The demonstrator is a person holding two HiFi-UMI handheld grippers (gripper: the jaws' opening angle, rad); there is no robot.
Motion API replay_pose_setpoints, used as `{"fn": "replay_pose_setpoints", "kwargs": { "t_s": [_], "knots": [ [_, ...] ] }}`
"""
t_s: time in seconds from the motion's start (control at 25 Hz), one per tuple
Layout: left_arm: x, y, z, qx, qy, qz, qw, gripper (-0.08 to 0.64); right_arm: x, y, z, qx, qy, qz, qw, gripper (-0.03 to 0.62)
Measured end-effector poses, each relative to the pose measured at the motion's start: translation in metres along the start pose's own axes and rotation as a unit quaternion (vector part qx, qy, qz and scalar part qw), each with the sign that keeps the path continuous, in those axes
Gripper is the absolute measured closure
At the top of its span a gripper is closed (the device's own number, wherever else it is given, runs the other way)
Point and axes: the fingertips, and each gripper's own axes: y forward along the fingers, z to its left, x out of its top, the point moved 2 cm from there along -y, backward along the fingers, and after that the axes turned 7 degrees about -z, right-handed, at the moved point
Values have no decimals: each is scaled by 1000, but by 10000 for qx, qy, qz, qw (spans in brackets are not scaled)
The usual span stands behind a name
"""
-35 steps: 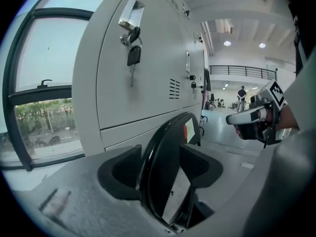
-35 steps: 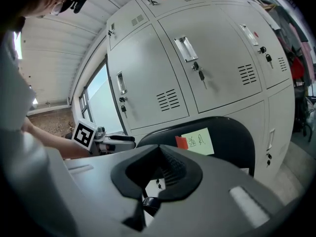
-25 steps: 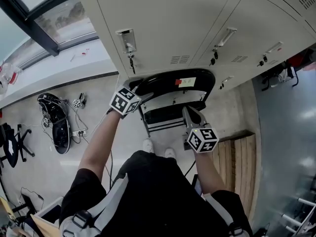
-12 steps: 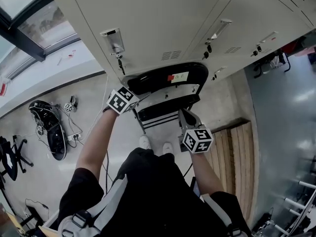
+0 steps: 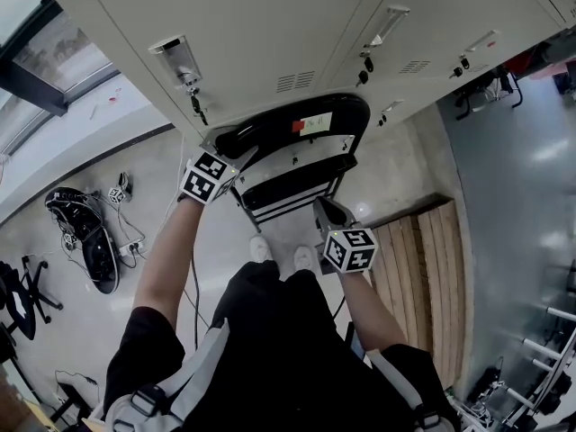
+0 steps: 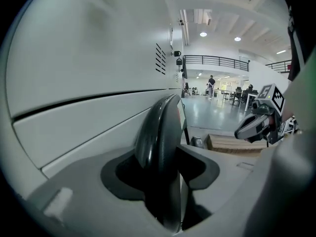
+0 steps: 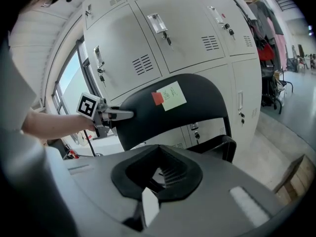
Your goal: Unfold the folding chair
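Observation:
A black folding chair leans folded against grey lockers, its curved backrest [image 5: 288, 133] on top and its seat [image 5: 290, 193] below. The backrest [image 7: 192, 107] carries a red and a yellow-green sticker. My left gripper [image 5: 236, 157] is at the backrest's left end. Its jaws are closing, and the backrest's rim [image 6: 159, 132] stands between them and fills the gap. My right gripper [image 5: 322, 209] hangs by the seat's right side, shut and holding nothing. In the right gripper view only its own shut jaws [image 7: 159, 181] show, with the seat's edge [image 7: 221, 147] beyond.
The grey lockers [image 5: 270, 34] with keys in their doors rise right behind the chair. A wooden pallet [image 5: 423, 259] lies on the floor at the right. Cables and a black object [image 5: 85, 232] lie at the left. The person's white shoes [image 5: 261, 248] stand just before the chair.
My right gripper has sunk lower beside the seat. The left gripper has stayed at the backrest's left end. The head view has tilted, so the chair sits higher in it.

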Motion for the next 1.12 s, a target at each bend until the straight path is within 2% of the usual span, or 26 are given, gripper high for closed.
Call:
{"fn": "replay_pose_setpoints", "kwargs": {
  "t_s": [0.24,0.44,0.68,0.76,0.84,0.92,1.12],
  "knots": [
    [4,-9,-17,-42,261,-253,9993,382,-20,7,-4,-82,378,186,9991,589],
    [7,-19,-46,-63,487,-412,9979,384,-36,8,-21,-363,1025,218,9938,588],
    [4,-34,-83,110,436,-242,9987,383,-57,-2,-44,-787,1415,398,9860,581],
    [5,-39,-96,163,439,-214,9987,383,-65,-11,-58,-1019,1705,483,9789,538],
    [6,-44,-108,218,452,-190,9986,383,-78,-17,-71,-1181,2138,615,9678,465],
    [5,-49,-121,257,424,-111,9987,382,-95,-20,-80,-1301,2523,748,9559,420],
    [4,-59,-157,205,379,44,9991,382,-119,-22,-82,-1317,3210,838,9341,397]
  ]
}}
